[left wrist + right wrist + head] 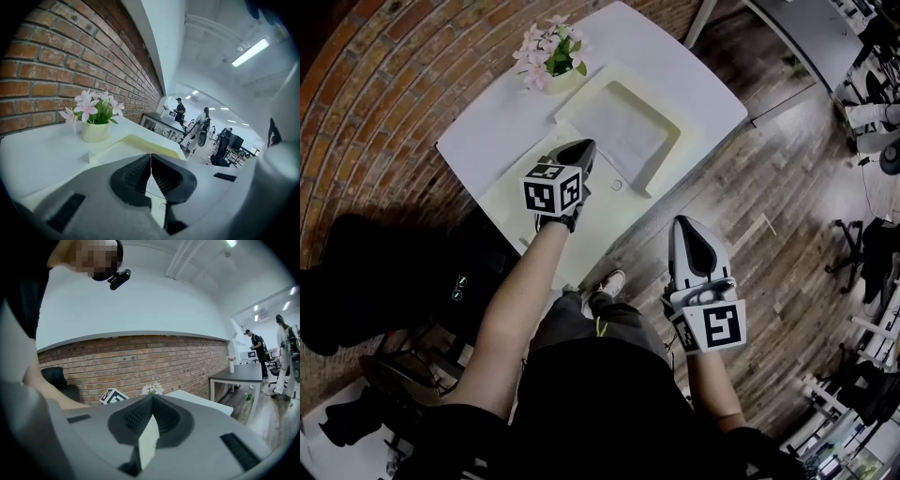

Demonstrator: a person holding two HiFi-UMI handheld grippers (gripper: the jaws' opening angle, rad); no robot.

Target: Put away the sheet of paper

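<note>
White table (pixel 487 141) below left hand-held gripper (pixel 580 150)

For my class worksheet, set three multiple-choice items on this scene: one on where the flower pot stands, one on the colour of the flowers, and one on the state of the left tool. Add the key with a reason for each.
1. Where does the flower pot stand?
A. On a windowsill
B. On the table, beside the tray
C. Inside the tray

2. What colour are the flowers?
A. Blue
B. Pink
C. Orange

3. How do the jaws of the left tool stand?
A. Wide apart
B. Clamped on the pot
C. Together, with nothing between them

Key:
1 B: the head view shows the pot on the white tabletop next to the pale tray's corner.
2 B: the petals are pale pink in both views.
3 C: the left gripper view shows the jaws meeting, empty.
</note>
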